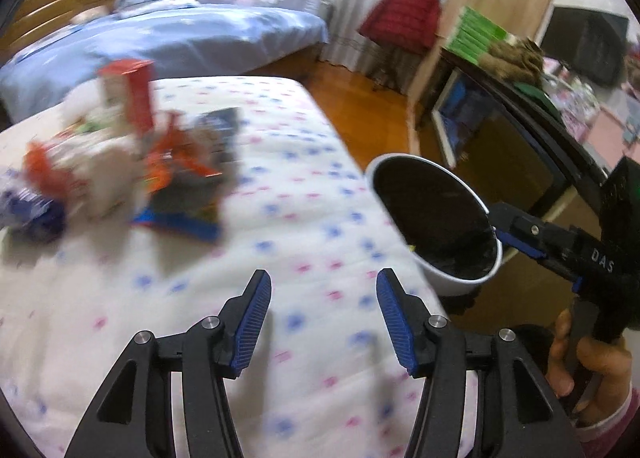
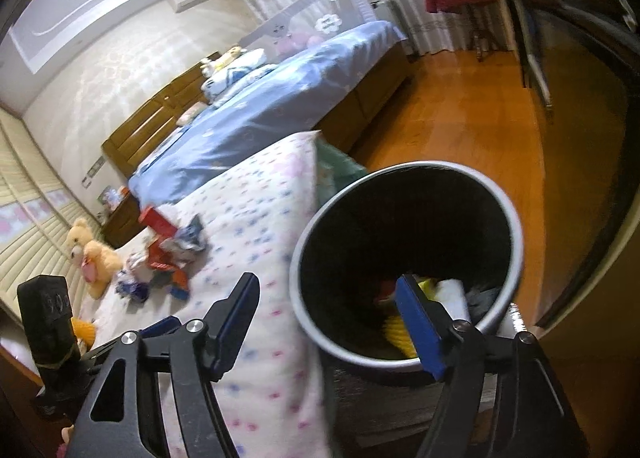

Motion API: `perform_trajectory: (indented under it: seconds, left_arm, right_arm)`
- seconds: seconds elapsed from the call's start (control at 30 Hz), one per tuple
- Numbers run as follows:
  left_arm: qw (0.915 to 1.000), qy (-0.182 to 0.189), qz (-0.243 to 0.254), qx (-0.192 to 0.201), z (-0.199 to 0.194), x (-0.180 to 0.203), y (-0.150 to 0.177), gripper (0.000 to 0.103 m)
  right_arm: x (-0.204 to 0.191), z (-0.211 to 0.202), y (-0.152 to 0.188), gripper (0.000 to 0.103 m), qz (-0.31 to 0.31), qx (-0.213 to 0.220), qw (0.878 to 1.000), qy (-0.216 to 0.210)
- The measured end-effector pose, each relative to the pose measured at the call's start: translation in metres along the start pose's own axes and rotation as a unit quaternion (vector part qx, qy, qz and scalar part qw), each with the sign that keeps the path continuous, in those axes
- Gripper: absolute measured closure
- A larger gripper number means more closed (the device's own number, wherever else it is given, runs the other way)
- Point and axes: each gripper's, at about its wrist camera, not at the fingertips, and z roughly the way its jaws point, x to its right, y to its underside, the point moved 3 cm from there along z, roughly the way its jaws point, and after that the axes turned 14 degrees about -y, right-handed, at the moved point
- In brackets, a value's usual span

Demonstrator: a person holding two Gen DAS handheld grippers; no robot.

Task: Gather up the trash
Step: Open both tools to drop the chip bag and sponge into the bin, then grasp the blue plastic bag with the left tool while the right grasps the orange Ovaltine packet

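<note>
While the left claw (image 1: 324, 314) hangs open and empty at lower centre, the right claw (image 2: 328, 322) gapes over the bin (image 2: 404, 258), likely for dropping. Remaining trash (image 1: 132, 153) sits upper left on the bed (image 1: 280, 217).

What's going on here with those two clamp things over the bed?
A person is tidying rubbish off a bed with a handheld gripper in each hand. The right gripper stands open at the rim of a bin beside the mattress, which already has scraps inside. The left gripper is open and empty above the spotted sheet. A pile of wrappers and boxes still waits further along the bed.
</note>
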Motion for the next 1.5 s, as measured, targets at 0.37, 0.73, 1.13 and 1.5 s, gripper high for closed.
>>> perform_trajectory:
  seconds: [0.37,0.73,1.13,1.5]
  left_arm:
    - [0.9904,-0.094,-0.101,-0.003,-0.038,-0.097,0.025,0.047]
    - [0.9767,-0.125,-0.174,-0.011,-0.048,-0.15,0.018,0.039]
    - [0.9699,-0.119,-0.212,-0.018,-0.006,-0.179,-0.019,0.037]
    - [0.9653,-0.122,-0.23,-0.015,0.029,-0.193,-0.037,0.048]
  right_arm:
    - [-0.064,0.052,0.031,0.03,-0.048,-0.059,0.996,-0.048]
    - [-0.107,0.096,0.045,0.03,-0.073,-0.095,0.99,-0.075]
    - [-0.12,0.137,0.035,0.032,-0.08,-0.112,0.988,-0.067]
    - [-0.123,0.169,0.025,0.066,-0.076,-0.124,0.987,-0.062]
